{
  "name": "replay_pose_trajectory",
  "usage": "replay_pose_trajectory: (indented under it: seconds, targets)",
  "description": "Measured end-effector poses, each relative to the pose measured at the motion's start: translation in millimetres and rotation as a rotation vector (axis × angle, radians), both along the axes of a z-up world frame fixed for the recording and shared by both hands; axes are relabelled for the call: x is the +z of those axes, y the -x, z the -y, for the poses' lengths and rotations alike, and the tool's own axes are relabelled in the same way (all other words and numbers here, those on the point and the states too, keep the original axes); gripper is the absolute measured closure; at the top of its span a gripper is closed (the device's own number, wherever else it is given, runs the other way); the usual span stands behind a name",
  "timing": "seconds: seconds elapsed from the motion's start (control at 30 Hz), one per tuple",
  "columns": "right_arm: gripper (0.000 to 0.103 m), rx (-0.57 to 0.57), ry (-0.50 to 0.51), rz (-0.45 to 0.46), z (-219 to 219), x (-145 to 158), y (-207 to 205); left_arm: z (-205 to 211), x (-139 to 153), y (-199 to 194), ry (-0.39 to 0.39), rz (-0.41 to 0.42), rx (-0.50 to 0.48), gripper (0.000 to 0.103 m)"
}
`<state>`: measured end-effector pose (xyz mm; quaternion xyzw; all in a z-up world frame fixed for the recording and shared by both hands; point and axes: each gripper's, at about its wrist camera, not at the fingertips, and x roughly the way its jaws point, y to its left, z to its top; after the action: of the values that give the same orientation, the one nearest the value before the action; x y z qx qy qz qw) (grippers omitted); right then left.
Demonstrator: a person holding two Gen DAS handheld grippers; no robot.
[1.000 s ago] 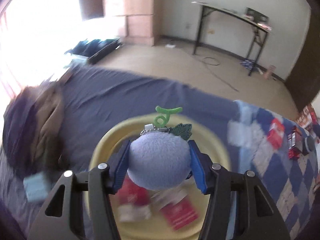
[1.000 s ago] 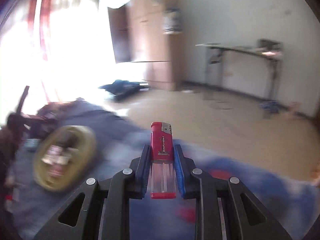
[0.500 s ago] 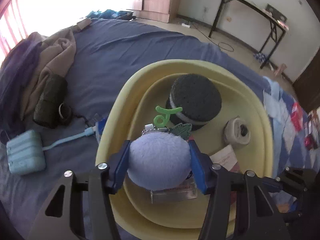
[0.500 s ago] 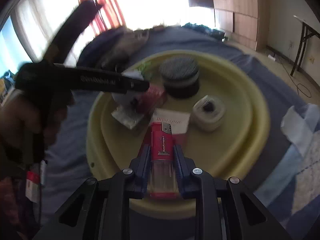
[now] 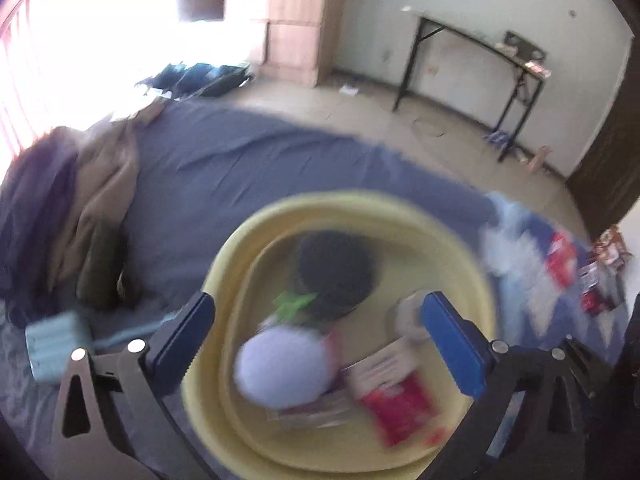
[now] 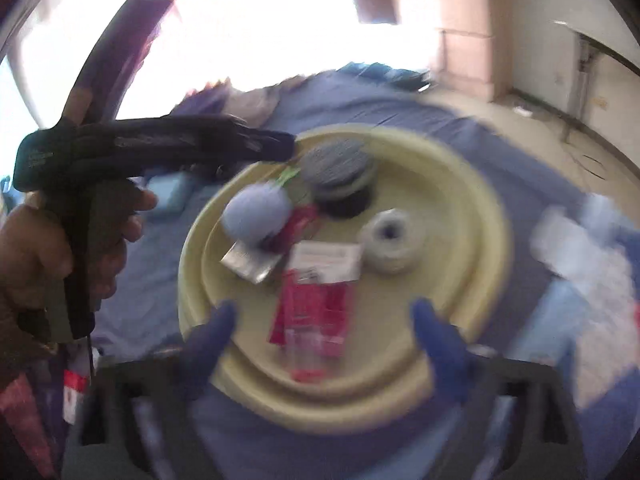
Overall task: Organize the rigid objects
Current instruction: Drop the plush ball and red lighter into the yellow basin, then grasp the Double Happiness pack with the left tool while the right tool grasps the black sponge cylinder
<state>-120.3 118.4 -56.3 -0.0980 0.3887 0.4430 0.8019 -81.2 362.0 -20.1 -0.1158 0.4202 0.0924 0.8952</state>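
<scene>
A round yellow tray (image 5: 476, 280) (image 6: 480, 216) lies on the blue bedsheet. In it lie a fluffy lilac ball keychain (image 5: 284, 368) (image 6: 256, 216), a dark round puff case (image 5: 336, 268) (image 6: 340, 168), a white tape roll (image 6: 390, 240), red and white packets (image 5: 396, 400) (image 6: 320, 280) and a red lighter (image 6: 308, 352). My left gripper (image 5: 320, 332) is open and empty above the tray. My right gripper (image 6: 328, 332) is open and empty above the tray's near rim. The left gripper also shows in the right wrist view (image 6: 276, 146).
A heap of brown and dark clothes (image 5: 80, 200) and a light blue power bank (image 5: 56, 344) with cable lie left of the tray. Red packets (image 5: 564, 260) lie on the checked cloth at right. A black table (image 5: 480, 60) stands by the far wall.
Both grippers have opened. The lilac ball has dropped from the left gripper into the tray, and the red lighter has dropped from the right gripper onto the packets. Both views have pulled back.
</scene>
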Motion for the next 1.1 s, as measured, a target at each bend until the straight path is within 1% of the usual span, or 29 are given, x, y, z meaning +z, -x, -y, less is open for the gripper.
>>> replay_pose_trajectory:
  seconds: [0.03,0.1,0.17,0.2,0.23,0.27,0.3,0.4,0.43,0.47,0.53,0.57,0.63,0.7,0.77,0.83,0.87,0.9,0.93,0.97,1.03,1.07,1.1]
  targets:
    - [0.001,-0.043,-0.028,0.004,17,7,-3,13,11,-9,-0.002,0.012,-0.037,0.0]
    - [0.0,-0.193,-0.08,0.021,70,23,-18,47,27,-29,-0.014,0.036,-0.124,0.0]
    - [0.0,-0.396,-0.105,0.046,137,33,-37,95,35,-57,-0.009,0.039,-0.24,0.0]
    - [0.0,-0.48,-0.115,0.046,166,36,-44,115,35,-68,-0.002,0.038,-0.289,0.0]
    - [0.0,-0.567,-0.129,0.045,197,38,-50,148,33,-84,0.012,0.038,-0.364,0.0]
    - [0.0,-0.706,-0.128,0.052,244,39,-57,167,30,-92,0.019,0.038,-0.409,0.0]
    - [0.0,-0.796,-0.113,0.057,275,38,-60,192,25,-103,0.026,0.039,-0.465,0.0]
    - [0.0,-1.008,-0.07,0.037,357,29,-69,259,1,-138,0.021,-0.005,-0.604,0.0]
    - [0.0,-1.053,-0.052,0.03,377,26,-72,280,-10,-147,0.007,-0.035,-0.641,0.0]
    - [0.0,-1.084,-0.037,0.022,393,22,-77,297,-19,-156,-0.024,-0.054,-0.66,0.0]
    - [0.0,-1.093,-0.007,0.014,411,17,-87,319,-38,-170,-0.094,-0.092,-0.672,0.0]
    - [0.0,-1.078,0.006,0.013,414,15,-91,325,-47,-178,-0.108,-0.119,-0.673,0.0]
    - [0.0,-1.047,0.005,-0.027,412,6,-103,329,-60,-189,-0.099,-0.165,-0.677,0.0]
    - [0.0,-1.019,0.02,-0.01,413,6,-105,328,-68,-197,-0.096,-0.184,-0.671,0.0]
    - [0.0,-0.998,0.028,0.008,405,5,-113,326,-74,-203,-0.1,-0.198,-0.652,0.0]
    - [0.001,-0.982,0.043,-0.013,398,-3,-125,324,-78,-207,-0.062,-0.197,-0.648,0.001]
    - [0.004,-0.982,0.055,-0.025,406,-8,-133,323,-80,-206,-0.03,-0.189,-0.656,0.009]
    - [0.014,-0.988,0.067,-0.022,408,-13,-135,323,-80,-205,0.01,-0.177,-0.679,0.035]
    - [0.023,-0.994,0.078,-0.007,408,-11,-138,323,-79,-204,0.011,-0.17,-0.681,0.041]
    - [0.034,-0.995,0.085,0.015,408,-8,-141,323,-77,-202,0.0,-0.161,-0.674,0.041]
    - [0.035,-0.981,0.045,0.025,408,-5,-141,321,-70,-197,0.019,-0.149,-0.676,0.043]
    - [0.035,-0.976,0.034,0.049,408,0,-138,317,-63,-192,0.029,-0.131,-0.669,0.044]
    - [0.035,-0.971,0.027,0.08,407,5,-133,308,-50,-185,0.044,-0.099,-0.652,0.045]
